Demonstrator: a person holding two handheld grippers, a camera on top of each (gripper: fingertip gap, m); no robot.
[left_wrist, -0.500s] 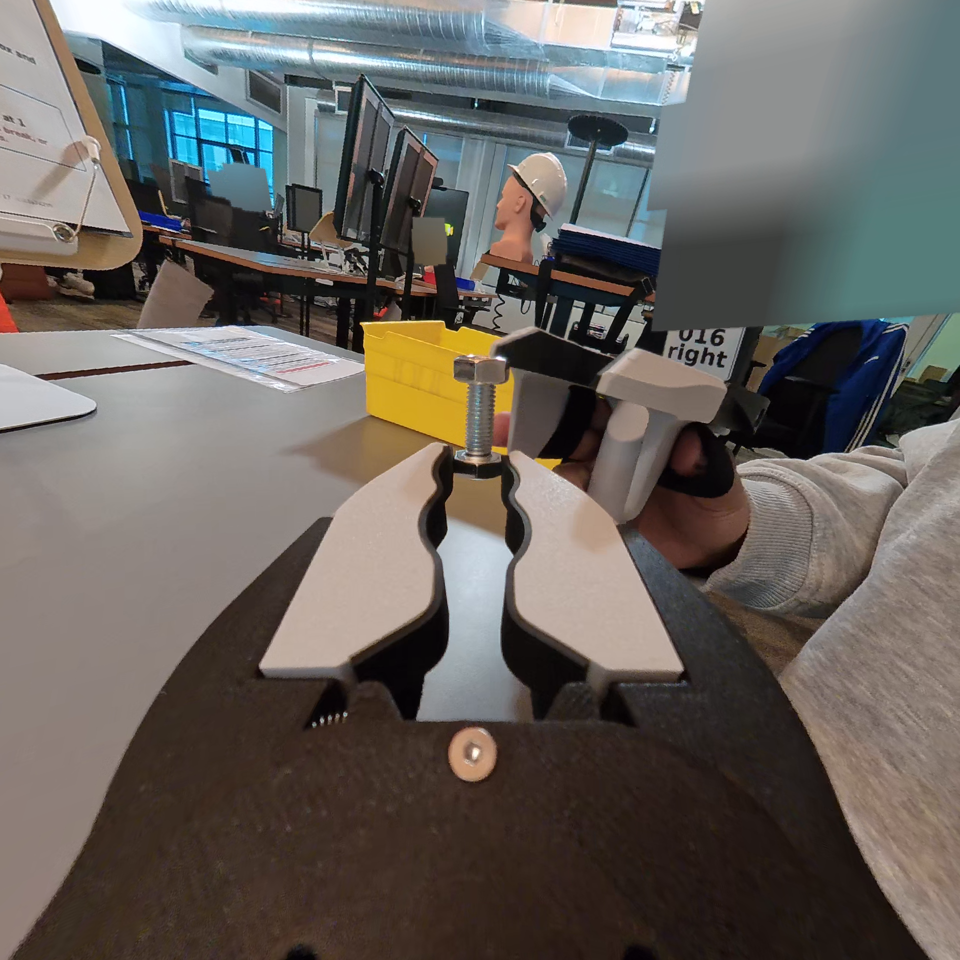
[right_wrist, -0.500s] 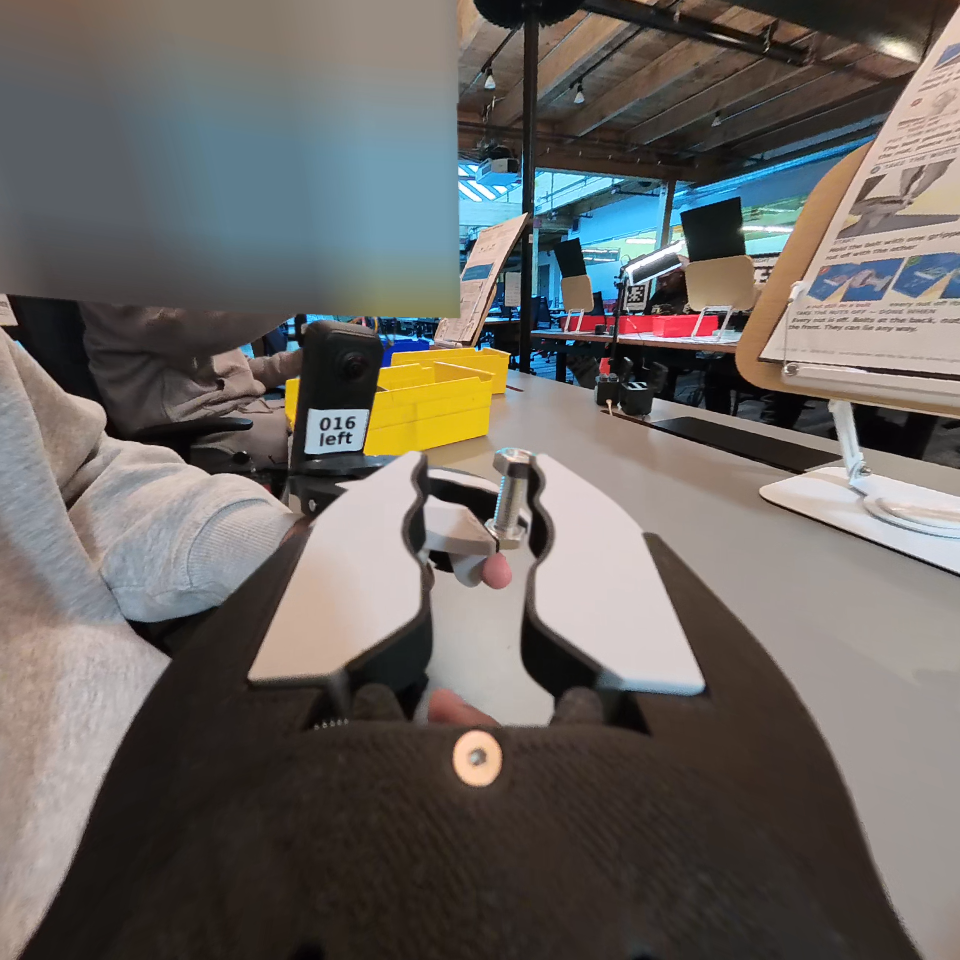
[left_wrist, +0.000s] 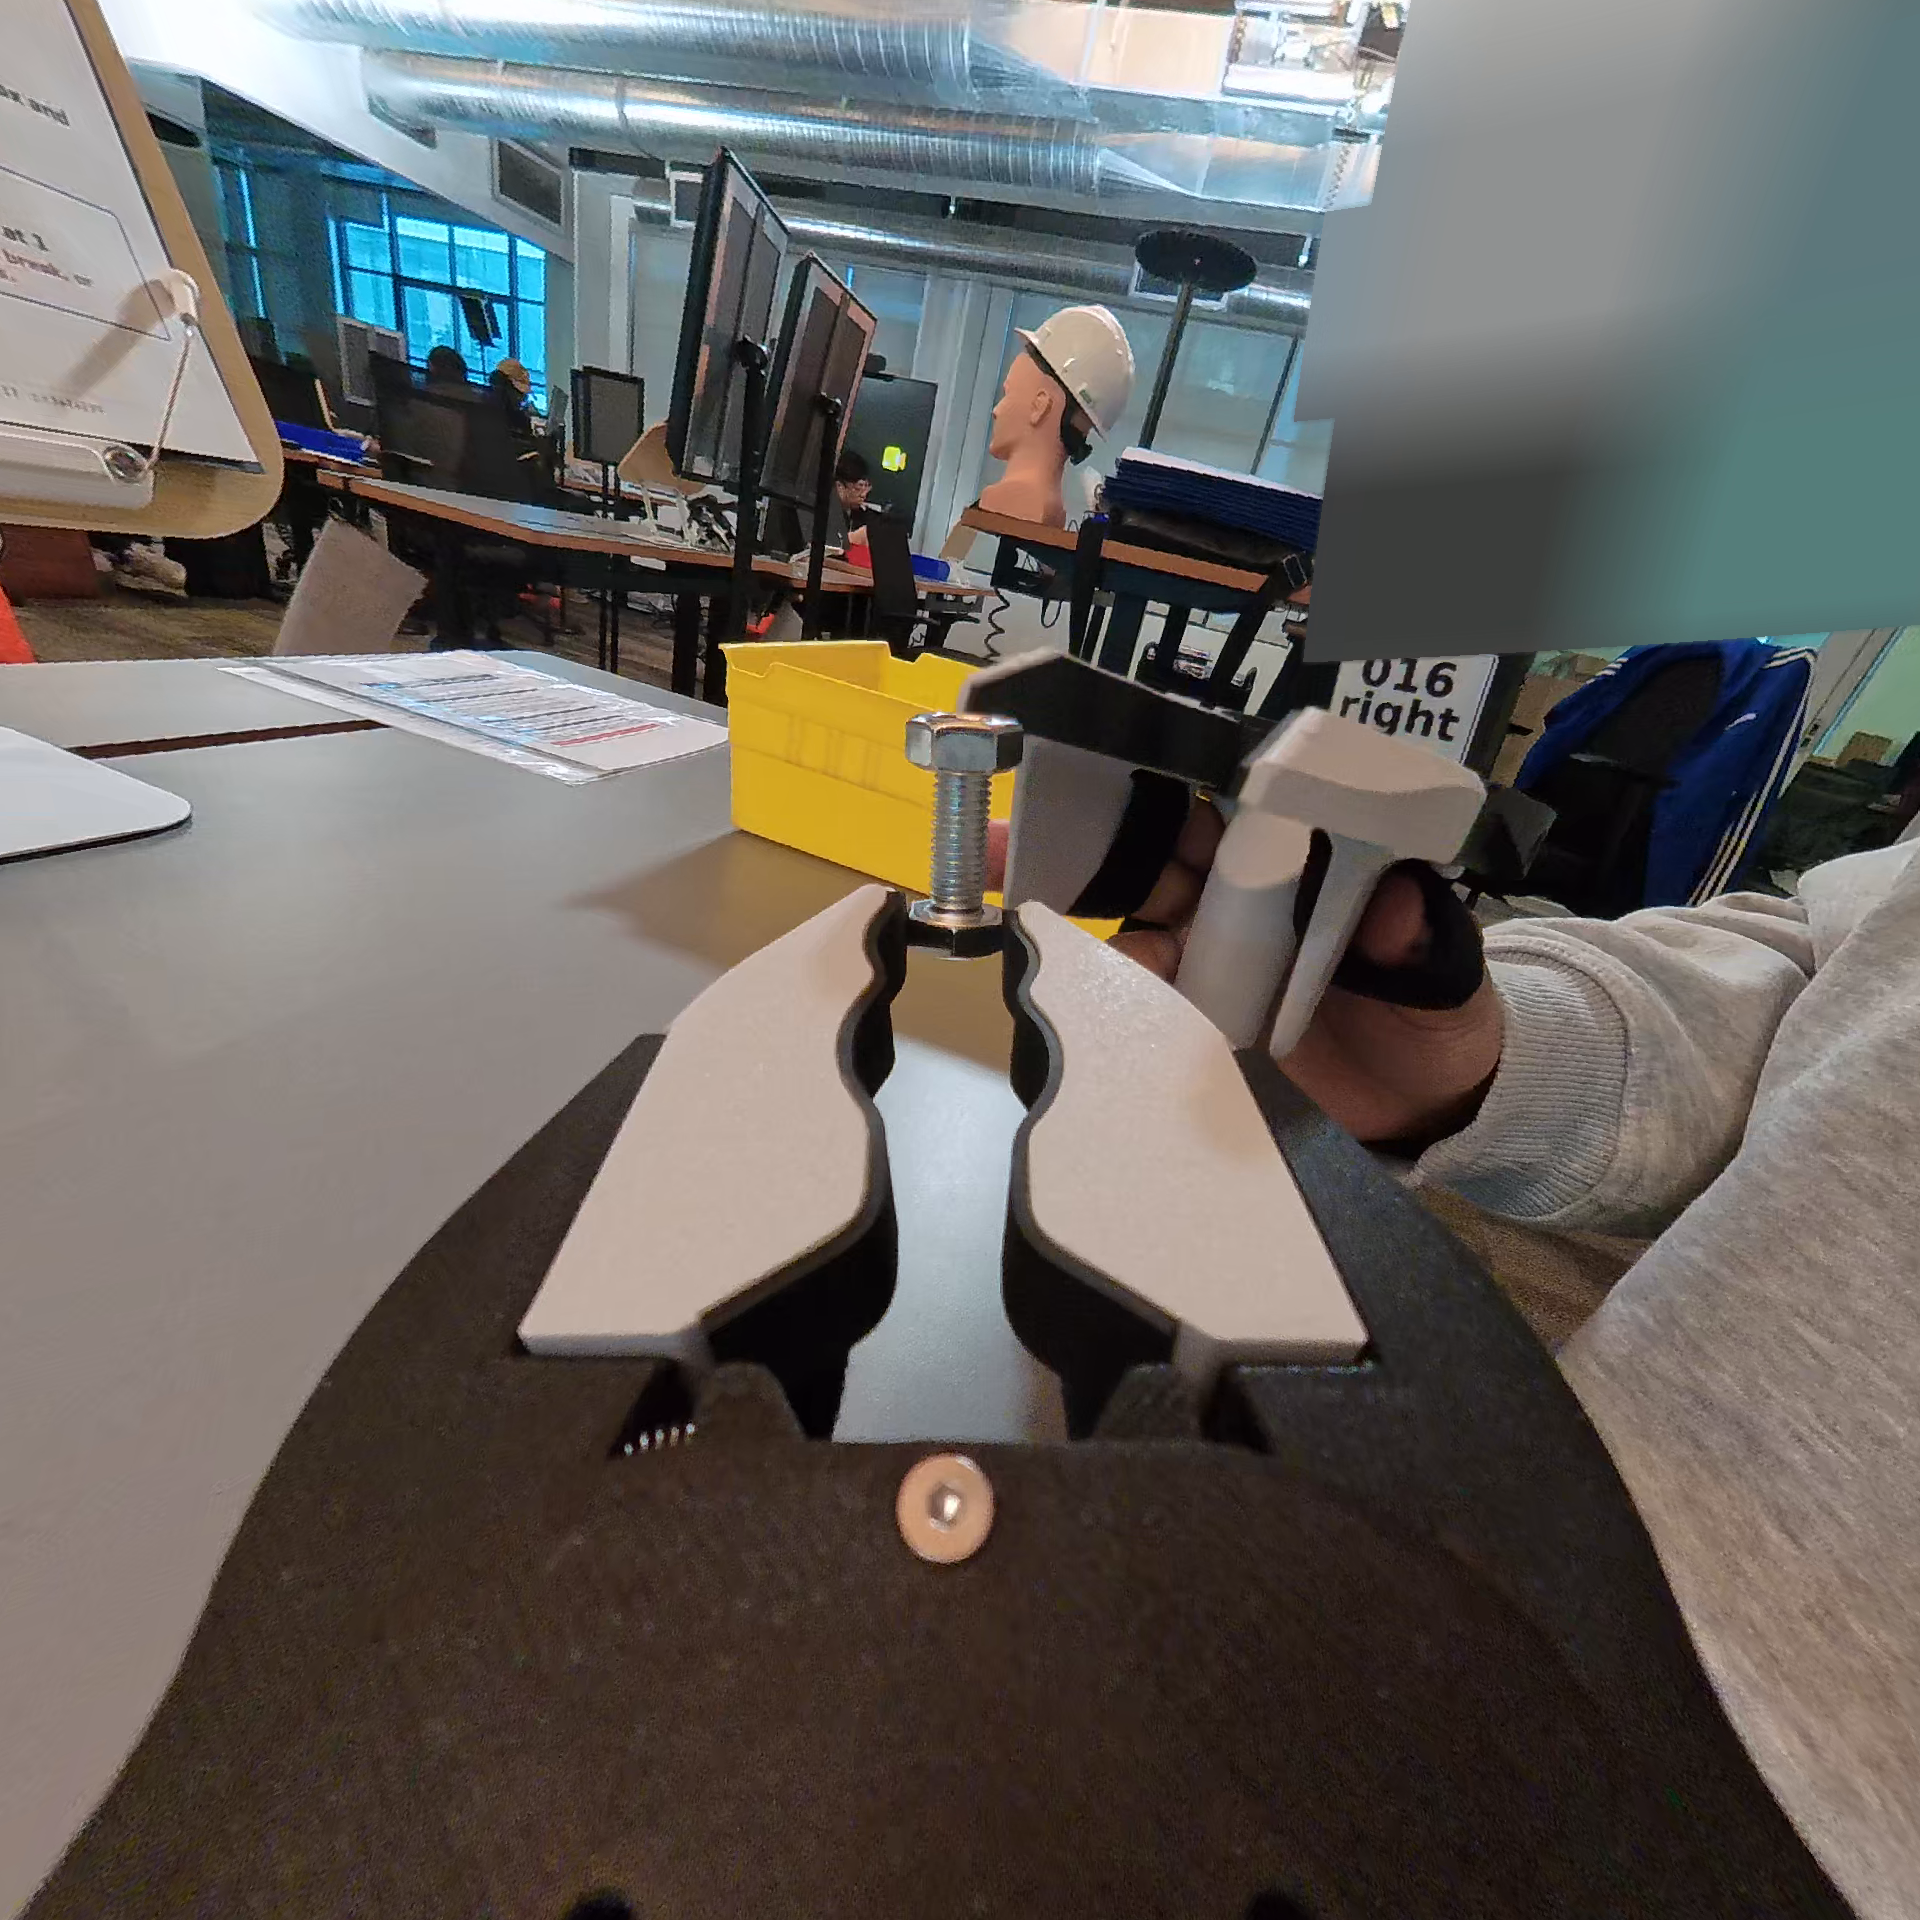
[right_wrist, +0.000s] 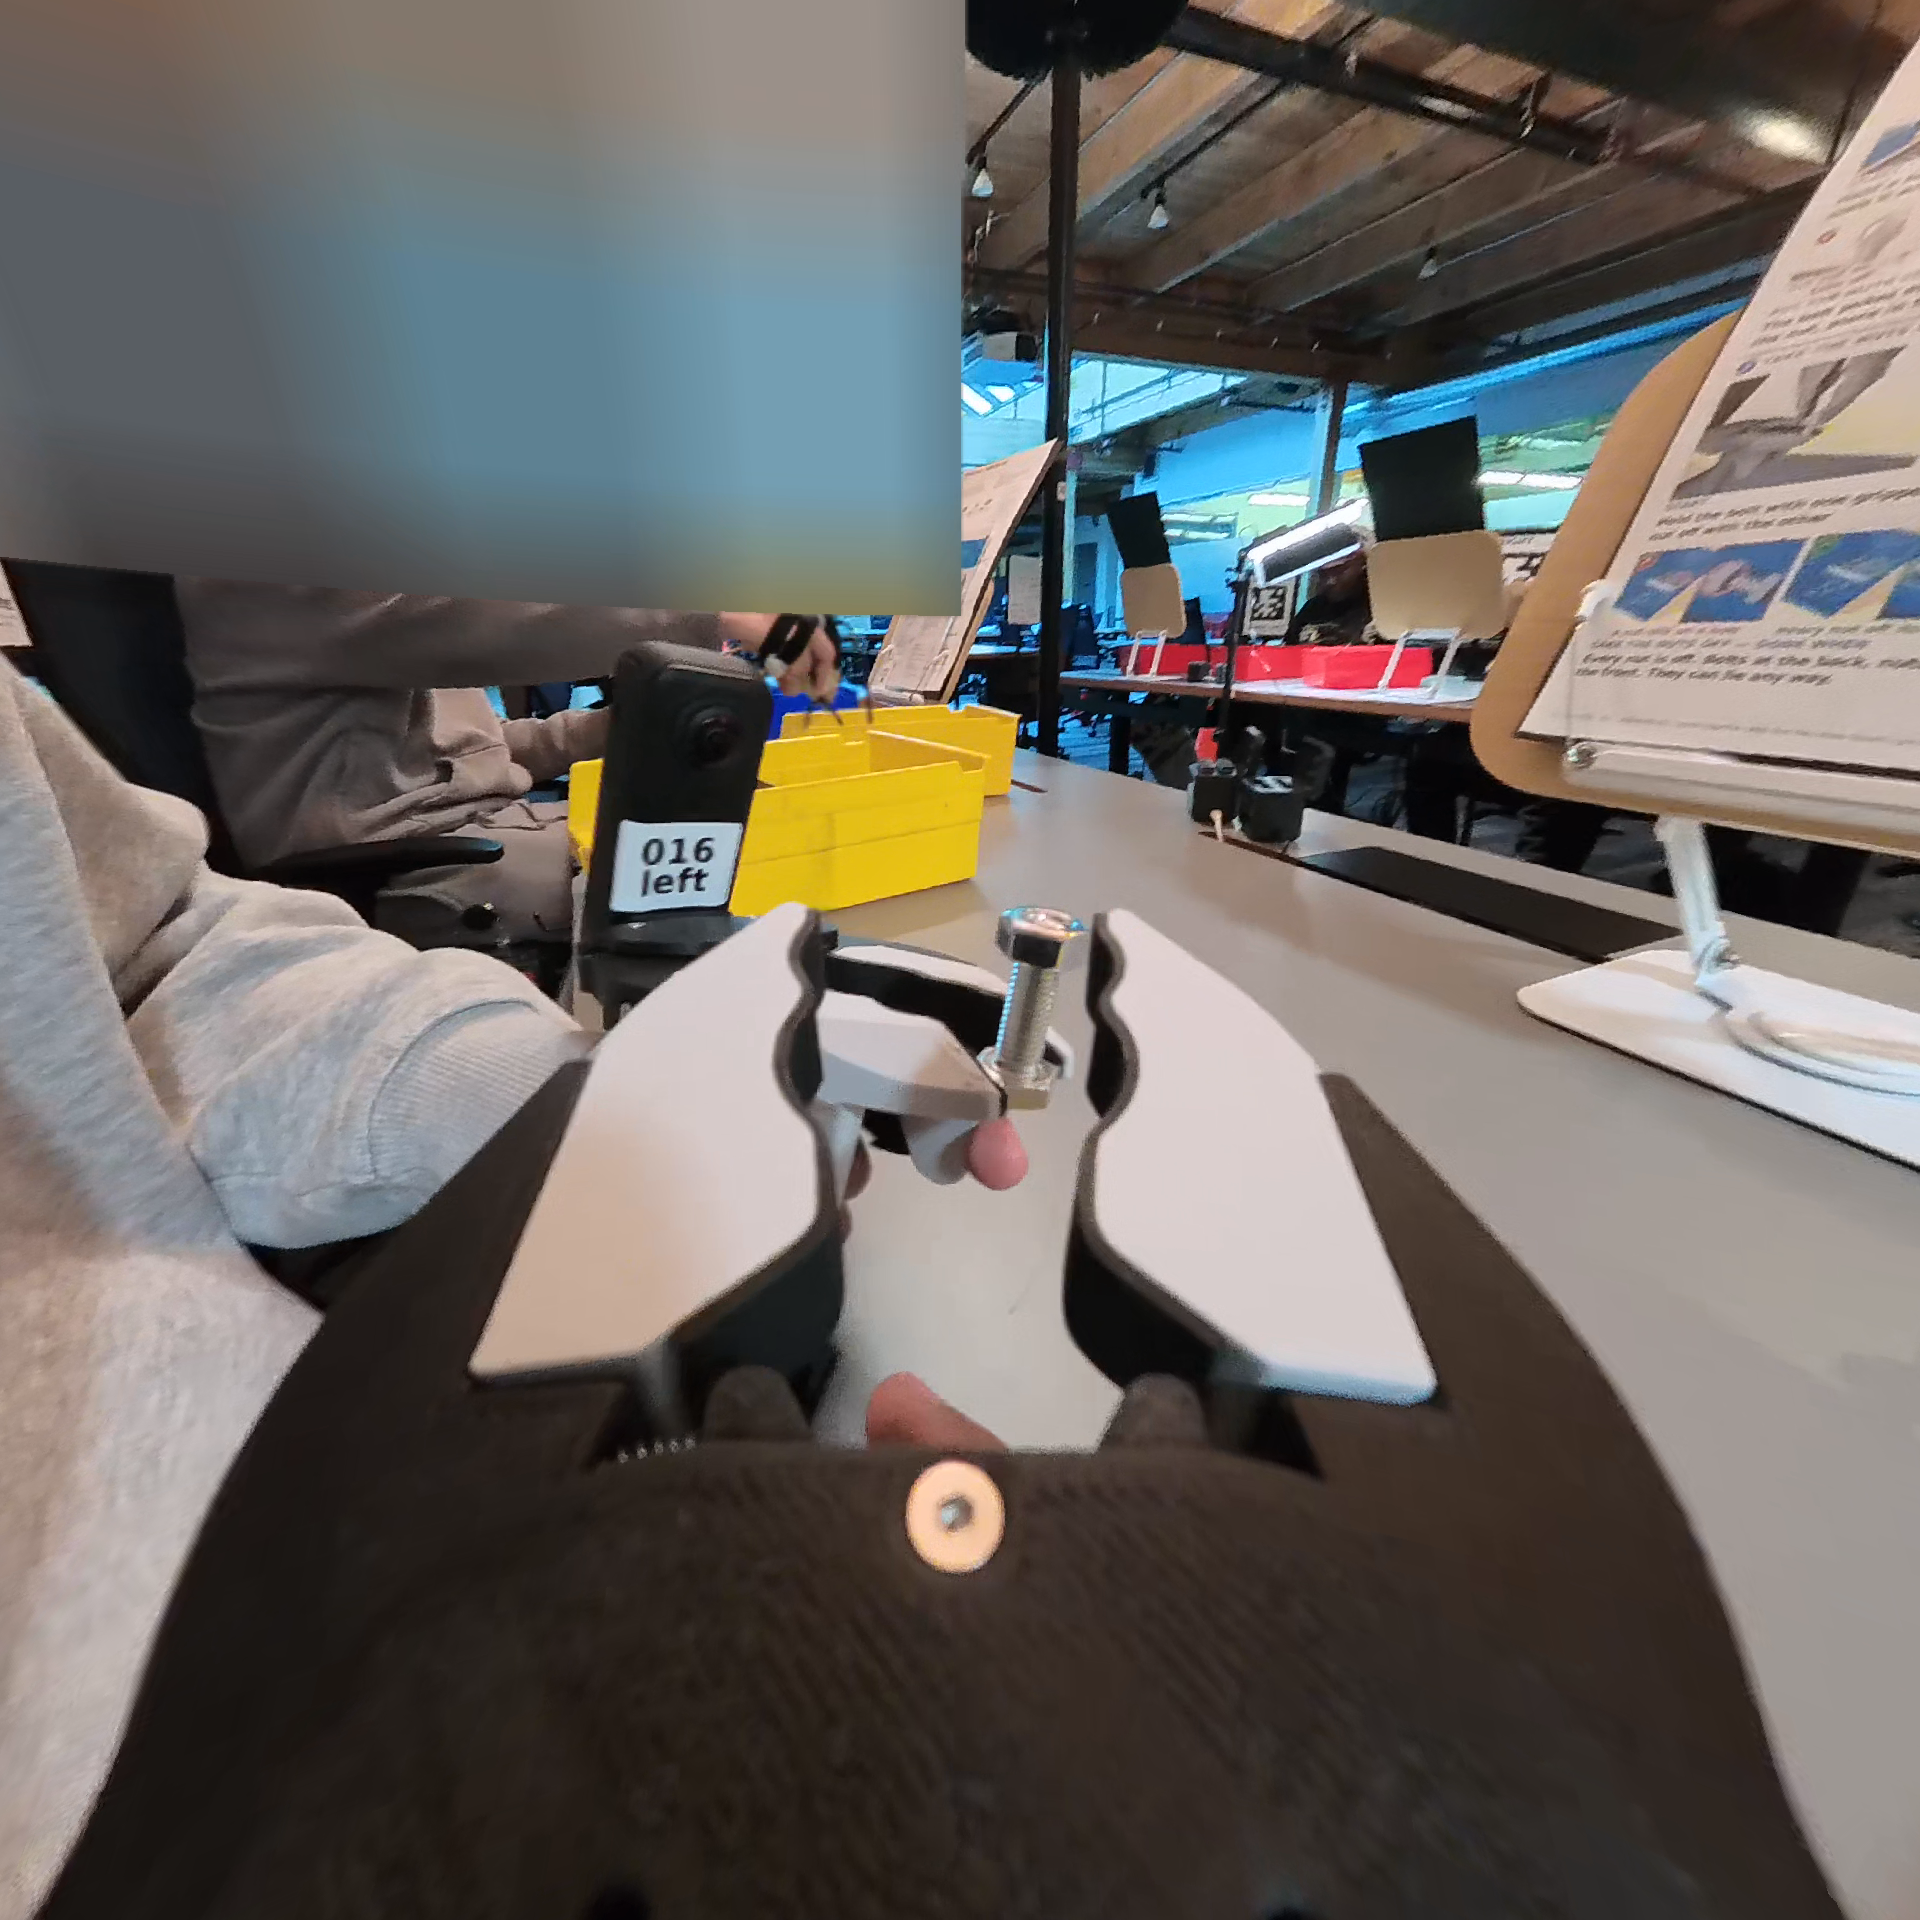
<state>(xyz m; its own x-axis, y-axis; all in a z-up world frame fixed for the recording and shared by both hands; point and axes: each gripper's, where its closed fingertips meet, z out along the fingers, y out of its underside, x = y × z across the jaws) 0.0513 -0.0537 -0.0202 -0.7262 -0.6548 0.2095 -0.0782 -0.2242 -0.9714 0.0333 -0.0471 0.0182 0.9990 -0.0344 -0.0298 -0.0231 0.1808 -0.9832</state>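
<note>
- Left gripper (left_wrist: 953, 928), left wrist view: fingertips pinch the nut (left_wrist: 954, 916) at the lower end of an upright steel bolt (left_wrist: 959, 821); hex head on top, threads bare between head and nut
- Same view: right gripper (left_wrist: 1013, 790) comes in from the right, fingers just beside the bolt head; whether they touch it, cannot tell. Yellow bin (left_wrist: 831, 769) behind on the grey table (left_wrist: 364, 987)
- Right gripper (right_wrist: 1081, 997), right wrist view: jaws stand apart with gaps either side of the bolt (right_wrist: 1031, 997), gripping nothing; bolt head level with the fingertips
- Same view: left gripper (right_wrist: 1013, 1086) tip clamped on the nut (right_wrist: 1029, 1078), held clear above the table (right_wrist: 1558, 1195). Document stand (right_wrist: 1704, 914) to the right, yellow bins (right_wrist: 862, 821) behind
- Handling, judged: small, rigid, fairly light, smooth metal, apt to slip; flats of the hex head or nut give surer purchase than threads
</note>
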